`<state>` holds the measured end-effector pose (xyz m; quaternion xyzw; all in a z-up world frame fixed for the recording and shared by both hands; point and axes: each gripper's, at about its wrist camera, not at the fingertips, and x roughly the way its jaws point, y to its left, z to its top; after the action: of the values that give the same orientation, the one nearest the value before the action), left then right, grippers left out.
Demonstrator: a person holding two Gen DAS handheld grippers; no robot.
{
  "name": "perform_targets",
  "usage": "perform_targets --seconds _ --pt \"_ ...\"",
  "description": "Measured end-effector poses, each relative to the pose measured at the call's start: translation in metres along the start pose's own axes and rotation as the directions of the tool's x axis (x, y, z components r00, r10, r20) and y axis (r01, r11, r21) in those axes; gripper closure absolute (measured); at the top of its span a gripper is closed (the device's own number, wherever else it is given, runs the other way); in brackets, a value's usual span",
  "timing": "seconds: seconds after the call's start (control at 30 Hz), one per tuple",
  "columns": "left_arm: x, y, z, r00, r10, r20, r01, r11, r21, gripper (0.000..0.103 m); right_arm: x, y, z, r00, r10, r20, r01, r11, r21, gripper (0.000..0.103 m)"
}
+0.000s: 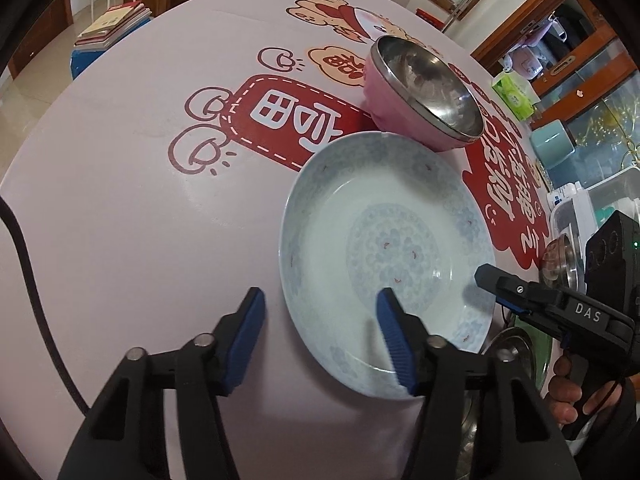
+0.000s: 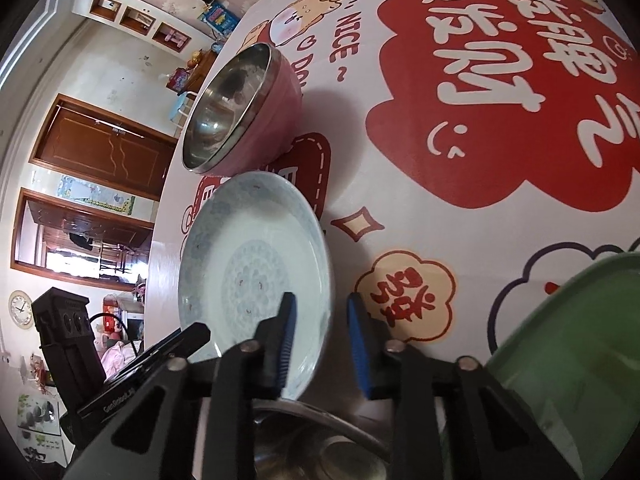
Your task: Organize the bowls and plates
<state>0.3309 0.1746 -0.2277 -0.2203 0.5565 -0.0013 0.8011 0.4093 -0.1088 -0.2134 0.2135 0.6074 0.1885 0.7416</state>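
Lower centre of both wrist views: the pale blue plate, sitting flat on the printed tablecloth, w/ both tools straddling its rim from opposite sides.

Left gripper: one blue pad over the plate's inside, other outside on the cloth, rim between them. Pads don't look to be pressing yet, so not clenched. Right gripper: narrower gap, one pad inside the near rim, other just outside; contact looks near but I can't see pads actually pinching, so I'd call it not yet grasping.

Step in hand, my read: two-handed pickup of the plate, prob. to stack it w/ other dishes. To do it well: seat both pads deep enough that the rim lip sits fully between them, clamp both sides at about the same time so the plate doesn't skate on the slick cloth, then lift level. Glazed ceramic = slippery and heavy-ish; a tip-only pinch may let it pivot. Watch the pink bowl just beyond the plate's far edge, near or maybe touching, can't tell.

Count:
- plates: 1
- pink bowl w/ steel inside: 1
- green bowl, lower right of right view: 1
- steel dish under the right tool, bottom edge: at least 1, mostly hidden
- grippers: 2
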Motion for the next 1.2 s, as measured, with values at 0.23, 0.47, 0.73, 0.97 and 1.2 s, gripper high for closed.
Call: perform_targets --seconds 0.23,0.47,0.73,0.97,1.2 --pt "0.008 -0.004 0.0 1.0 -0.015 -0.012 0.015 1.0 0.024 0.063 0.004 -0.002 0.001 1.0 0.008 -0.009 -0.009 1.0 -0.009 0.088" --pt "0.009 -0.005 -0.001 1.0 -0.026 -0.013 0.026 0.999 0.019 0.064 0.005 -0.005 0.001 1.0 0.013 -0.016 -0.013 1.0 -0.012 0.095" --pt "0.01 -0.007 0.001 0.999 -0.019 -0.025 0.02 0.999 0.033 0.064 0.007 -0.009 0.001 1.0 0.015 -0.014 -0.016 1.0 -0.015 0.096" --pt "0.01 -0.006 -0.001 1.0 -0.009 -0.013 0.01 1.0 0.023 0.066 0.009 -0.008 0.0 1.0 0.016 -0.002 -0.016 1.0 -0.024 0.096" --pt "0.009 -0.003 -0.002 1.0 0.012 -0.02 -0.012 1.0 0.021 0.073 0.011 -0.001 0.0 1.0 -0.004 -0.002 0.004 0.999 -0.039 0.096"
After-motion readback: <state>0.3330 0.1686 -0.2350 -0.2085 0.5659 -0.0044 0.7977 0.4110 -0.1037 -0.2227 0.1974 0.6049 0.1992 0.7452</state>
